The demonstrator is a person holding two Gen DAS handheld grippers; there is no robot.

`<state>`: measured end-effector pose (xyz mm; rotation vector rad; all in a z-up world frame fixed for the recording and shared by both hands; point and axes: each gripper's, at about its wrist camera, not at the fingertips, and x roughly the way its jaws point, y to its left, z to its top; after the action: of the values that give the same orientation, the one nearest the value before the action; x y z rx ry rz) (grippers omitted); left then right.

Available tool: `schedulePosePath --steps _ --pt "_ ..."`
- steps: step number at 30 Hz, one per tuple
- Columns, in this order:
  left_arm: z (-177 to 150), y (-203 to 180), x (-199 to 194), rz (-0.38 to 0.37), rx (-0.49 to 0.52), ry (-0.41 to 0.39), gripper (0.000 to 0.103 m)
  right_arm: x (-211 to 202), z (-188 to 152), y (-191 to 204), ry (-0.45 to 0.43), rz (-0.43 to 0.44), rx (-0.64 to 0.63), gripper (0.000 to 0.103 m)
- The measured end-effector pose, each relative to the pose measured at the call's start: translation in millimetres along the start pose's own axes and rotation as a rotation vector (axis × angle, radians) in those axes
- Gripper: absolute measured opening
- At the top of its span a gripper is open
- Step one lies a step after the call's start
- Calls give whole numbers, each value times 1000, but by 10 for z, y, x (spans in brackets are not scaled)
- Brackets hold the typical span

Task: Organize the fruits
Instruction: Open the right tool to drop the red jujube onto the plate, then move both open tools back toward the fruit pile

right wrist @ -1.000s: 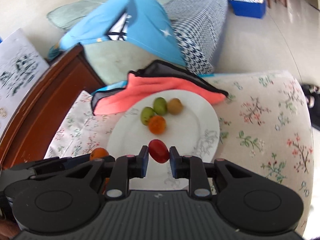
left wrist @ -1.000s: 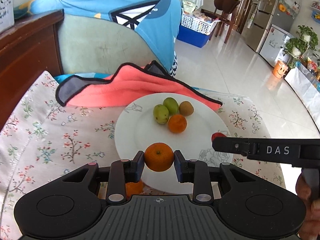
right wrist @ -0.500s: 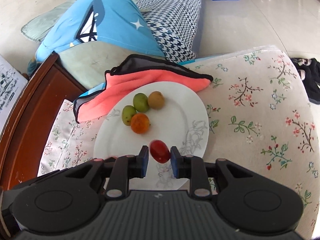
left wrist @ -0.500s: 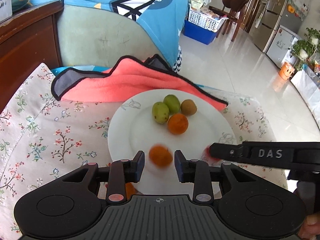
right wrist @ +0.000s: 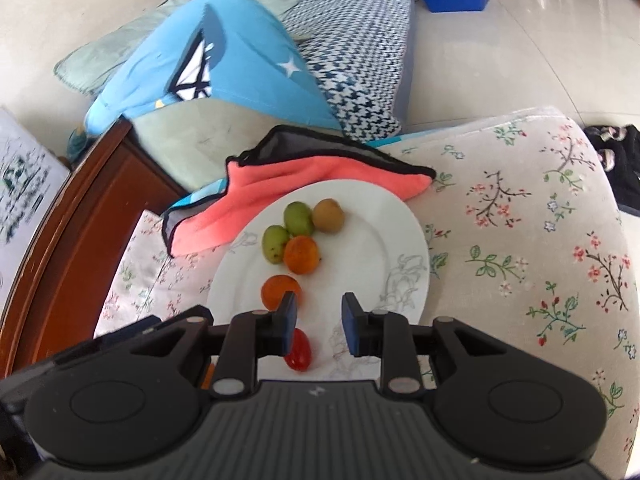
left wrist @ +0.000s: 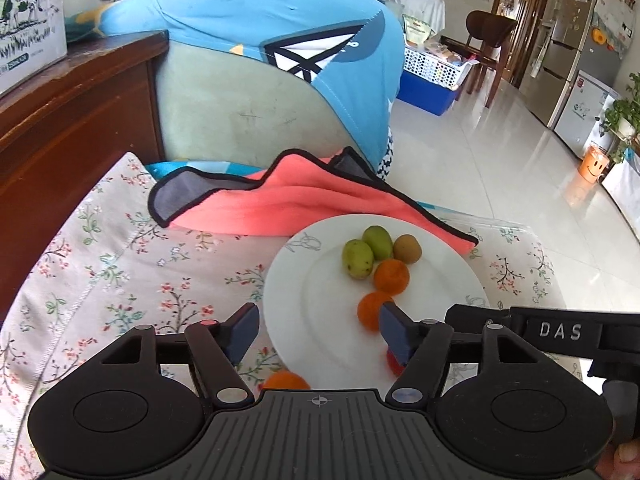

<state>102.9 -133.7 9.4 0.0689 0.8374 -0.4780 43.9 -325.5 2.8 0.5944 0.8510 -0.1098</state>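
Note:
A white plate (left wrist: 316, 280) (right wrist: 384, 236) lies on the floral cloth. On it are two green fruits (left wrist: 357, 259) (right wrist: 298, 218), a brown kiwi (left wrist: 407, 248) (right wrist: 328, 215) and two oranges (left wrist: 391, 277) (right wrist: 301, 255). The nearer orange (left wrist: 370, 310) (right wrist: 276, 290) lies by my left gripper's right finger. A red tomato (right wrist: 298, 354) (left wrist: 394, 364) lies on the plate's near edge. My left gripper (left wrist: 320, 330) is open and empty. My right gripper (right wrist: 319, 324) is open and empty above the tomato. Another orange (left wrist: 286, 382) lies off the plate on the cloth.
A coral cloth with black trim (left wrist: 280, 204) (right wrist: 304, 176) lies behind the plate, partly under it. A blue cushion (left wrist: 280, 40) and sofa stand beyond. A wooden cabinet (left wrist: 60, 120) is at the left. The table edge drops to tiled floor (left wrist: 500, 160) at the right.
Both grippers have opened and drawn back. The left one let go of its orange and the right one its tomato; both fruits now lie on the plate.

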Motion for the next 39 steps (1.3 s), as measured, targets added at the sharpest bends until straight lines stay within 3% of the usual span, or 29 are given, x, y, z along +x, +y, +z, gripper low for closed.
schedulePosePath --steps 17,34,39 --pt "-98 398 -333 24 7 6 73 -8 -266 358 77 76 -212 31" --pt "-320 880 -467 82 7 63 74 61 -721 786 215 233 -423 31" --pt "-408 954 -520 58 42 69 74 99 -827 883 247 258 -476 31"
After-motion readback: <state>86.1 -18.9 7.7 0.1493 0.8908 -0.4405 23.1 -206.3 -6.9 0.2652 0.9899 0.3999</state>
